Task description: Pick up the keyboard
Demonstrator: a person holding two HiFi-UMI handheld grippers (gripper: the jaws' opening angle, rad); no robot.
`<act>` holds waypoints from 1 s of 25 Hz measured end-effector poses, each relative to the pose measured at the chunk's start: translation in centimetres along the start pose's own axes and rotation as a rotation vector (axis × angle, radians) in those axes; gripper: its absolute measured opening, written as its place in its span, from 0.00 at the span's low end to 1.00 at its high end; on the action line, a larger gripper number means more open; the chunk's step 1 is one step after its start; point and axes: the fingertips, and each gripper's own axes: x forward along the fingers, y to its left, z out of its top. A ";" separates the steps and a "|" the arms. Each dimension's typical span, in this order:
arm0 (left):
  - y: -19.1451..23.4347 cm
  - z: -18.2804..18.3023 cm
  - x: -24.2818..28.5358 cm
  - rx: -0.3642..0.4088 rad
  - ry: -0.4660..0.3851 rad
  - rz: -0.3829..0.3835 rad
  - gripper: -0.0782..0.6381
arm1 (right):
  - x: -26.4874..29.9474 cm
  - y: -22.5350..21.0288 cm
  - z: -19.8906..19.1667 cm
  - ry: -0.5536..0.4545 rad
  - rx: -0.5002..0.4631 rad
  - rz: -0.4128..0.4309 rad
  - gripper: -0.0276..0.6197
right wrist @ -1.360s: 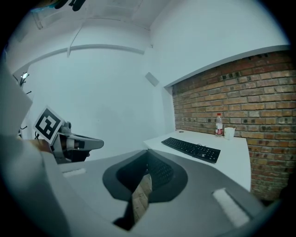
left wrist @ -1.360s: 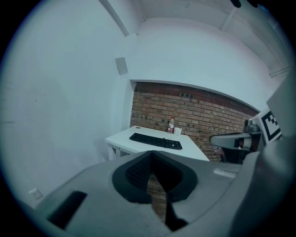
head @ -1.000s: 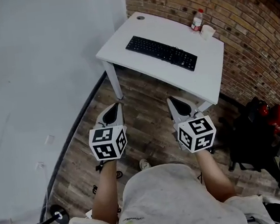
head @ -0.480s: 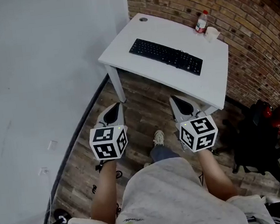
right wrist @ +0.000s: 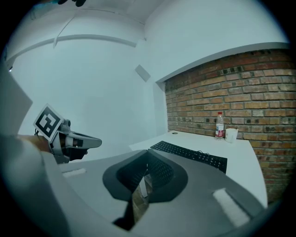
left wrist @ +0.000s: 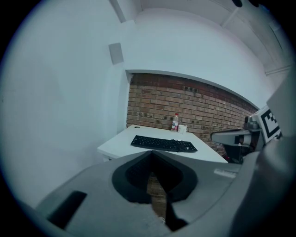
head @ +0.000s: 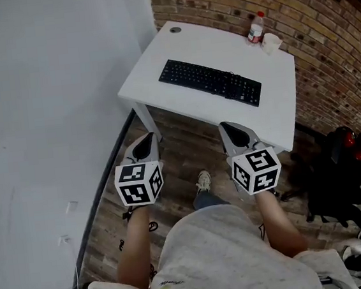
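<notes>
most of the white rectangular desk's (head: pixel 273 108) underside is hidden in the head view, with only one leg showing. the long black keyboard (head: pixel 210 82) lies flat on the desk top, well apart from both grippers. only the gripper views look into the jaws: the left gripper (head: pixel 146 138) and right gripper (head: pixel 229 127) each have fingers together, tips meeting on nothing. both hover side by side over the wooden plank floor (head: pixel 183 166), pointing toward the desk.
</notes>
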 end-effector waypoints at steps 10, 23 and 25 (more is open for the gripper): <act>2.0 4.3 12.1 -0.024 0.022 -0.029 0.10 | 7.6 -9.4 1.4 0.060 0.037 -0.051 0.05; 1.2 7.3 24.4 0.036 0.100 -0.075 0.11 | 13.8 -18.6 1.0 0.104 0.100 -0.088 0.06; 1.3 7.4 25.8 0.037 0.117 -0.078 0.13 | 14.2 -19.9 0.7 0.110 0.107 -0.102 0.09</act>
